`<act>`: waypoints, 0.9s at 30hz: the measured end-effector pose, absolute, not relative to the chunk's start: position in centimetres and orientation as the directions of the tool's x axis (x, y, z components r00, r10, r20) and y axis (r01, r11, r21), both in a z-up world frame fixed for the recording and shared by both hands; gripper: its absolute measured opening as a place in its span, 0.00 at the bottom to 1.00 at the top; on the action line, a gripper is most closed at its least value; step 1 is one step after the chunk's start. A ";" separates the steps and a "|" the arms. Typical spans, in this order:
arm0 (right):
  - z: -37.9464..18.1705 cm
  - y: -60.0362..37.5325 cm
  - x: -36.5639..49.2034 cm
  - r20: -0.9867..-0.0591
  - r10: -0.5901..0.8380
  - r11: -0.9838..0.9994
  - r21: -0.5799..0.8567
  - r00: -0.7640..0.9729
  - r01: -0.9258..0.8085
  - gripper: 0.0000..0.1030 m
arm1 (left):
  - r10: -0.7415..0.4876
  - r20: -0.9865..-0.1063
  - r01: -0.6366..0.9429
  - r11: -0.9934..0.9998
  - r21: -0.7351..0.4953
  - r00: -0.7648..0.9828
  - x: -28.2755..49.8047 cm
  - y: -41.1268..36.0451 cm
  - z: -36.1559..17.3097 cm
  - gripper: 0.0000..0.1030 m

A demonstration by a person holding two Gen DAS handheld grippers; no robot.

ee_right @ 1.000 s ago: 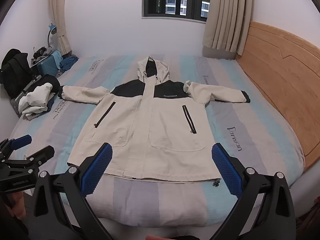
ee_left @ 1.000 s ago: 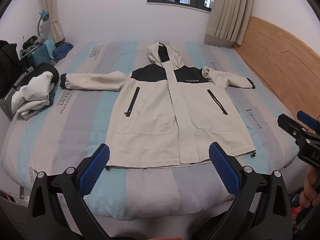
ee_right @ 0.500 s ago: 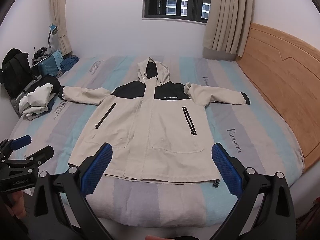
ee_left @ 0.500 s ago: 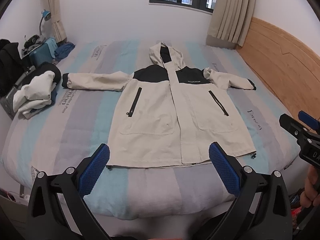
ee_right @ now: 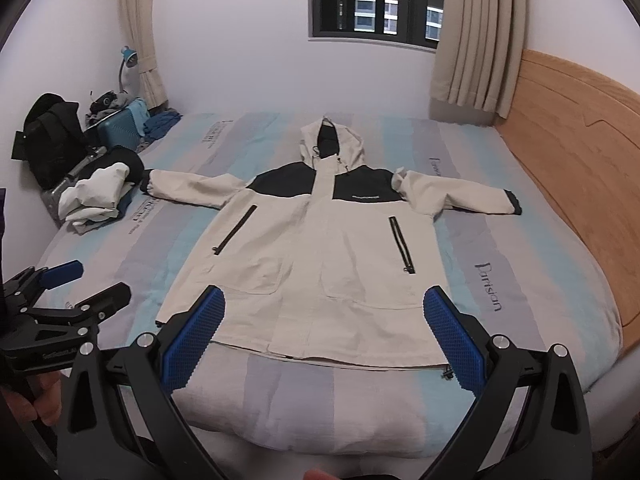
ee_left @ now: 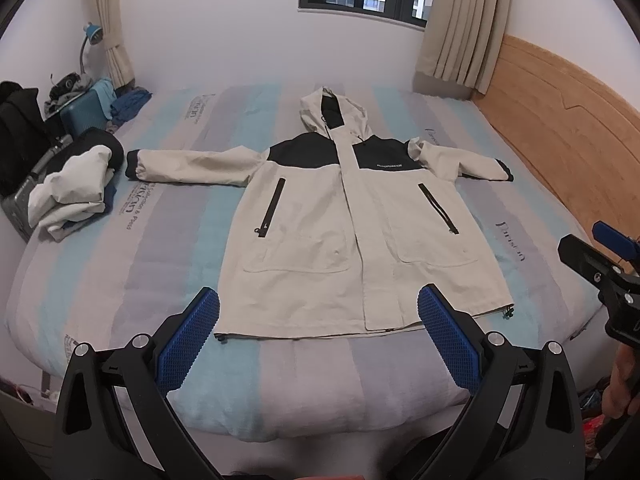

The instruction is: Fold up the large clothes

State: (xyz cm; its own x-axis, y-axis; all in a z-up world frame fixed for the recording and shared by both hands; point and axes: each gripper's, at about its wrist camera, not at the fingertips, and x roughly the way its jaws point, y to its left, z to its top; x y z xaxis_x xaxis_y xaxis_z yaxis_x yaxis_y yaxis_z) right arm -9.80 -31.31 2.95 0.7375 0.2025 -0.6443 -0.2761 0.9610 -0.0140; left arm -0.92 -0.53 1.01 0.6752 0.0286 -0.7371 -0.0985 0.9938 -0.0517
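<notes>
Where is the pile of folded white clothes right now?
In both wrist views, the white pile sits at the bed's left edge, just beyond the jacket's left-hand cuff.

Bed point(ee_left: 168, 264) w/ striped mattress, pale blue, grey & lilac bands, printed lettering here & there. Cream-and-black hooded jacket point(ee_left: 352, 240) lies flat, front up, in the middle, both sleeves spread out sideways, hood toward the window wall. At the left edge, well apart from the jacket, a pile of folded clothes point(ee_left: 72, 196), white over dark.
</notes>
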 end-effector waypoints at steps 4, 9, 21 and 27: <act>2.9 -31.2 -9.8 -0.642 0.192 0.961 -0.028 0.742 -0.274 0.93 | 0.034 -0.732 -0.093 0.995 -0.040 0.680 -1.0 -0.5 1.2 0.94; 2.8 -31.3 -9.6 -0.646 0.186 0.965 -0.022 0.740 -0.262 0.93 | 0.028 -0.730 -0.094 0.994 -0.049 0.683 -1.1 -0.3 1.1 0.94; 2.8 -31.2 -9.9 -0.658 0.197 0.959 -0.024 0.727 -0.281 0.93 | 0.031 -0.738 -0.098 0.994 -0.047 0.674 -0.9 -0.5 1.1 0.94; 3.2 -31.1 -9.6 -0.652 0.206 0.956 -0.025 0.730 -0.292 0.93 | 0.032 -0.738 -0.096 0.994 -0.045 0.674 -0.9 -0.6 1.0 0.94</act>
